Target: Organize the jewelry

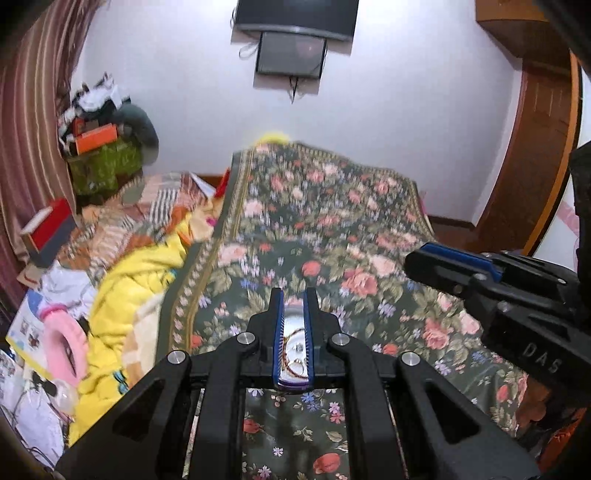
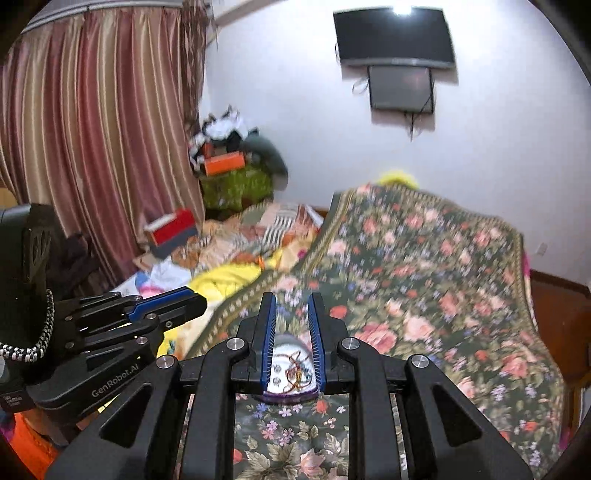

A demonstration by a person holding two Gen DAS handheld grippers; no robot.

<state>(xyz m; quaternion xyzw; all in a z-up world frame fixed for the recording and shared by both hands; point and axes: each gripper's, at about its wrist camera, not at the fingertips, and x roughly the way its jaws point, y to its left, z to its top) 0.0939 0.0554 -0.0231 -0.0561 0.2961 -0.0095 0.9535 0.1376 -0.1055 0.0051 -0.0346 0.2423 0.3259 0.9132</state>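
A small white dish [image 1: 293, 326] with a purple rim lies on the floral bedspread [image 1: 332, 221]. It holds a tangle of brown cord and small ornaments [image 1: 291, 363]. In the left wrist view I see the dish through the thin slit of my left gripper [image 1: 294, 291], which is shut on nothing and raised above the bed. My right gripper [image 2: 291, 295] hovers over the same dish [image 2: 290, 349], its jaws a little apart and empty. Each gripper shows in the other's view: right gripper [image 1: 410, 260], left gripper [image 2: 201, 301]. Both views are motion-blurred.
A yellow blanket [image 1: 122, 295], a red box [image 1: 48, 225] and piled clothes and boxes [image 1: 103, 147] crowd the bed's left side by the striped curtain [image 2: 92, 129]. Screens [image 1: 295, 22] hang on the far wall. A wooden door [image 1: 535, 147] stands right. A silver chain [image 2: 40, 339] hangs beside the left gripper.
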